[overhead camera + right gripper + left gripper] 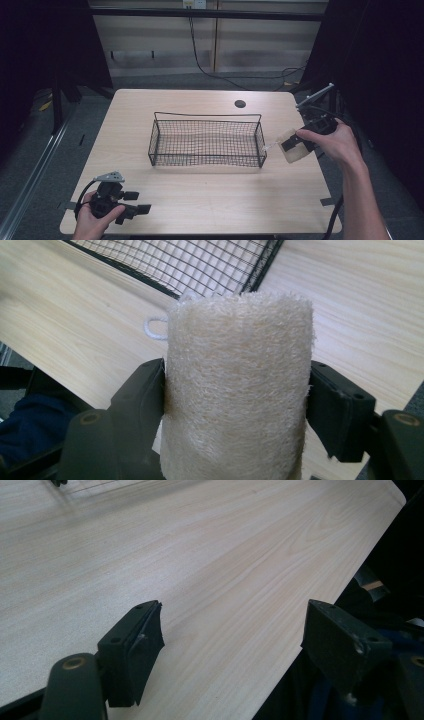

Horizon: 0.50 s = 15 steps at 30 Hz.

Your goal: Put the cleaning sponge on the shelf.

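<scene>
We hold the loofah pad (235,385) in our right hand-held gripper (300,145), just beside the right end of the wire basket (207,138) and raised off the desk (200,200). The jaws are clenched on its two sides, and its white hanging loop (156,328) points toward the basket. It looks light, fibrous and springy, so we judge that it will squash rather than slip, and a grasp across the thick middle, as now, seems safest; the loop looks too thin to pinch reliably. Our left hand-held gripper (135,202) rests near the desk's front edge, well apart from the basket, jaws spread wide with nothing between them.
</scene>
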{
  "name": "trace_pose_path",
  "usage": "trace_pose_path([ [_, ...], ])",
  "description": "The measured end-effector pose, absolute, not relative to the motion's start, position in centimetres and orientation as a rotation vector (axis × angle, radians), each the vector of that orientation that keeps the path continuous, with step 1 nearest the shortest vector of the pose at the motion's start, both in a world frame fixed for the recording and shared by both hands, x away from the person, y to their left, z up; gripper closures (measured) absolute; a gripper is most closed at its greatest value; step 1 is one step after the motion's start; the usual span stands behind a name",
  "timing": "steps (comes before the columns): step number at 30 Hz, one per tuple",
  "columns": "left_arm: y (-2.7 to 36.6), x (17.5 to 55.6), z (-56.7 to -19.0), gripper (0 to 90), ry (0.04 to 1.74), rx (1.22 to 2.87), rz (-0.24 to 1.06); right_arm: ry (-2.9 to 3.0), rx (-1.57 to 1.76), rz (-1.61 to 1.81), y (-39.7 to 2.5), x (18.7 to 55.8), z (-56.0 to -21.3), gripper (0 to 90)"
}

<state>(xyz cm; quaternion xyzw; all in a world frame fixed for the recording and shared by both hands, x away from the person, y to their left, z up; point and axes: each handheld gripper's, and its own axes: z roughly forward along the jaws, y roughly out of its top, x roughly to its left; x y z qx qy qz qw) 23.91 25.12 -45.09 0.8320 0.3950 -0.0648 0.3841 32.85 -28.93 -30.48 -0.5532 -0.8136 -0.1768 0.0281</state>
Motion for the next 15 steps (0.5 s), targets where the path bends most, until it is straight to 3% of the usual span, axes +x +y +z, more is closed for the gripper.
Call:
trace_pose_path([
  [15,25.1,23.9,-45.1,23.7,1.008,2.116,-0.167,-2.532,-1.650,-0.524,-25.1,34.6,-29.8,29.4],
])
